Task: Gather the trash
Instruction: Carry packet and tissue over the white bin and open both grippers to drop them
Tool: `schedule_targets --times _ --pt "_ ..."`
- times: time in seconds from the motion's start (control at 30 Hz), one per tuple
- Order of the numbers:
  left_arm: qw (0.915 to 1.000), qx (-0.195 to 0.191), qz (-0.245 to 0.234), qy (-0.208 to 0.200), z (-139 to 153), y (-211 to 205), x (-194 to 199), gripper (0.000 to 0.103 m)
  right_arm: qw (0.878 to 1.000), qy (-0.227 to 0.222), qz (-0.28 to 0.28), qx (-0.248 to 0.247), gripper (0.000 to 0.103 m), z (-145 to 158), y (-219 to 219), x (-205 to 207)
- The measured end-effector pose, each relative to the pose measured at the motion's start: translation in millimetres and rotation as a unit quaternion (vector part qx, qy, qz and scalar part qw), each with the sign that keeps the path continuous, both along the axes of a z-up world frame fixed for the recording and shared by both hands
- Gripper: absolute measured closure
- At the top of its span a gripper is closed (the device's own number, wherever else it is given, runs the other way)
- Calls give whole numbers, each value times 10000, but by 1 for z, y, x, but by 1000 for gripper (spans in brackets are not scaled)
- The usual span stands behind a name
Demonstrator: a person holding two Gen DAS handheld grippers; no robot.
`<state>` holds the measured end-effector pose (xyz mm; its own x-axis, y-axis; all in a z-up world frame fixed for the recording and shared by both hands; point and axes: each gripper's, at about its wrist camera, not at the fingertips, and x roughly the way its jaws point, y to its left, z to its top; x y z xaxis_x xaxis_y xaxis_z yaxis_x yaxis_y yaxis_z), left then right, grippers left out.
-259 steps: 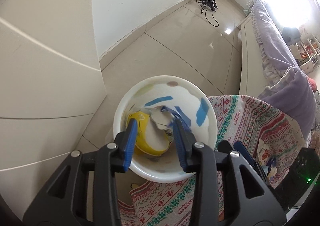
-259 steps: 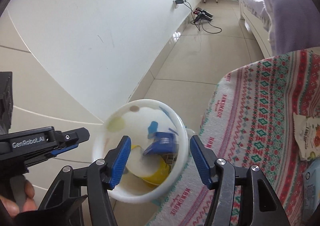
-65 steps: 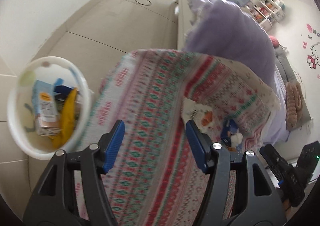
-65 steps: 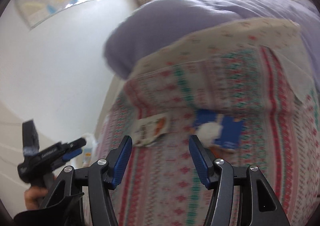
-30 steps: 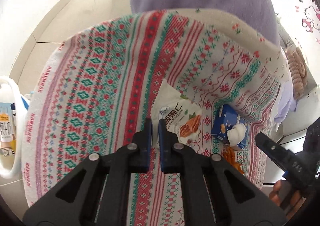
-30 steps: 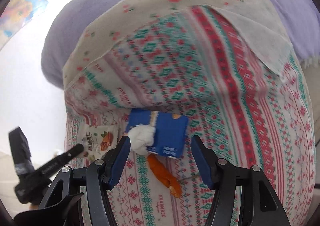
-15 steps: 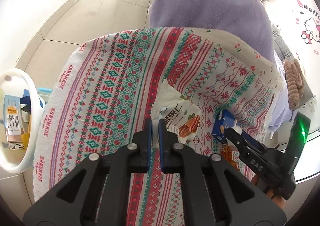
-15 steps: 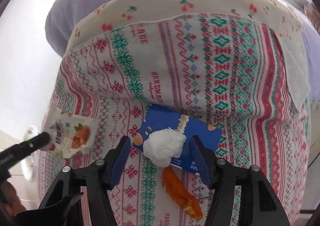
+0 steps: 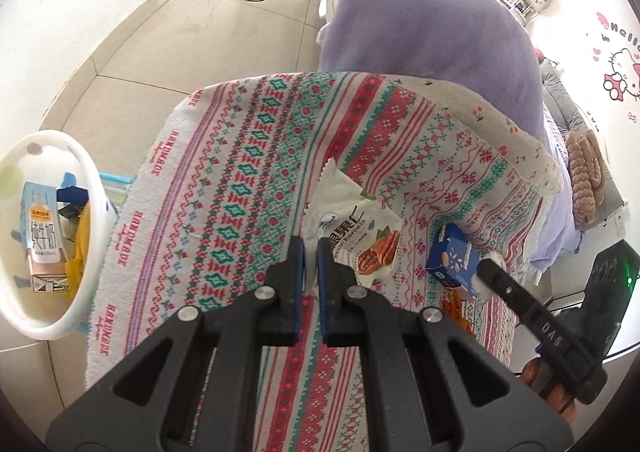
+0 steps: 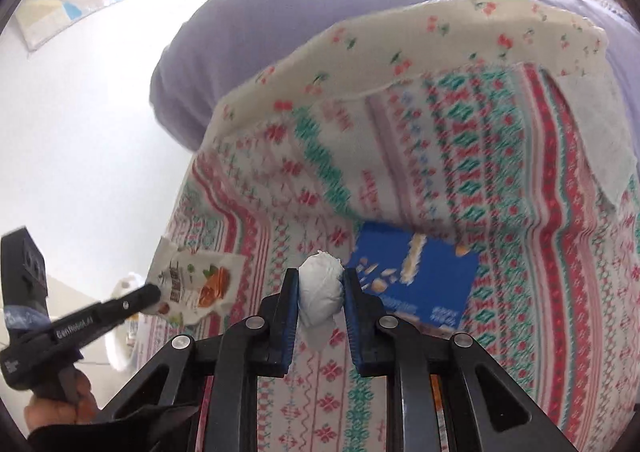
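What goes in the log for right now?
left gripper: shut on snack wrapper | right gripper: shut on tissue wad | bin: beside table

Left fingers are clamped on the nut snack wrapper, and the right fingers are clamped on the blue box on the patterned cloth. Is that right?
Not quite. The right gripper is clamped on the white crumpled tissue ball, not the blue box, which lies untouched on the patterned cloth beside it, as the right wrist view shows. The left gripper is indeed clamped on the nut snack wrapper.

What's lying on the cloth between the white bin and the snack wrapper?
Nothing: in the left wrist view, only bare patterned cloth lies between the white bin and the snack wrapper.
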<state>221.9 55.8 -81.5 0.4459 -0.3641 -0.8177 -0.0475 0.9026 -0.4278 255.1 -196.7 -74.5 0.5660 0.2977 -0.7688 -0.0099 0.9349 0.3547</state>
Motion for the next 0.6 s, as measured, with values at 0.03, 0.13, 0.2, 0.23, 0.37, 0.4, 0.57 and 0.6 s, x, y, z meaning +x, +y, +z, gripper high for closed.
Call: schedule_targets --times 0.03,0.13,0.2,0.23,0.37,0.4,0.57,0.6 --pt "10000 -9 13 2 0 2 0 95 10000 -11 55 -7 81 1 6 0" --pt "10000 2 60 -49 5 11 -4 95 9996 -108 259 -71 81 3 22 -2" --pt "9999 18 102 -85 8 18 -6 95 9993 -129 353 -81 81 0 33 -1" --pt "9999 36 131 -95 9 23 -7 95 9991 -131 402 -89 81 -2 39 -1" --pt "9994 207 268 -99 10 38 -11 95 9981 -116 593 -121 81 -10 62 0" --pt "9992 239 292 -102 11 42 -12 95 9977 -113 653 -124 81 -12 69 1" --pt "9982 430 394 -104 15 59 -20 95 9965 -101 826 -63 81 -14 84 0" --pt "9978 503 412 -103 16 63 -22 95 9962 -102 863 -53 81 -16 88 -1"
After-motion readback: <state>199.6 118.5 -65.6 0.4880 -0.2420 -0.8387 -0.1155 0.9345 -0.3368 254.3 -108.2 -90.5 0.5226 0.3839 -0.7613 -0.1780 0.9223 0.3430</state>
